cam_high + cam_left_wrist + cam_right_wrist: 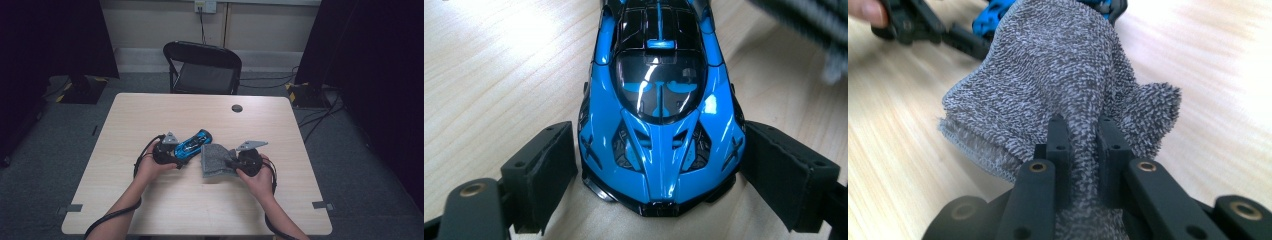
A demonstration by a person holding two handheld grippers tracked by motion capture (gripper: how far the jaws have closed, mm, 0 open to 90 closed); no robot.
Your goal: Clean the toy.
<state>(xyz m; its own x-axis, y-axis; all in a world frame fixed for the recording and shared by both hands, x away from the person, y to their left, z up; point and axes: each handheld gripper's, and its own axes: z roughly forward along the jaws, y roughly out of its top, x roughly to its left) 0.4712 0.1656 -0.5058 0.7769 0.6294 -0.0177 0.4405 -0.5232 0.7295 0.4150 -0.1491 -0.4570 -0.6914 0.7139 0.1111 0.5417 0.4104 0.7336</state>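
The job in hand looks like wiping a toy car with a cloth, and I think it is at the step where the cloth is being picked up. The right gripper point(1083, 132) is pinching the grey cloth point(1058, 65) tight between its jaws (a fold of the fuzzy stuff is bunching up there). The cloth is lying just beside the blue toy car point(192, 143) near the middle of the table point(150, 110), and one edge is touching the car's end.

The left gripper point(659, 172) is hugging the nose of the car, one pad point(541, 175) on each side. The pads are sitting right against the car's sides, so I judge it is holding the car steady.

Next, the cloth needs lifting and rubbing over the car's top, gently, while the left side is keeping the car from rolling.

Some things are hard to see. The car's back end is hiding behind the cloth in the right gripper view. Its wheels are hiding under the body in the left gripper view.
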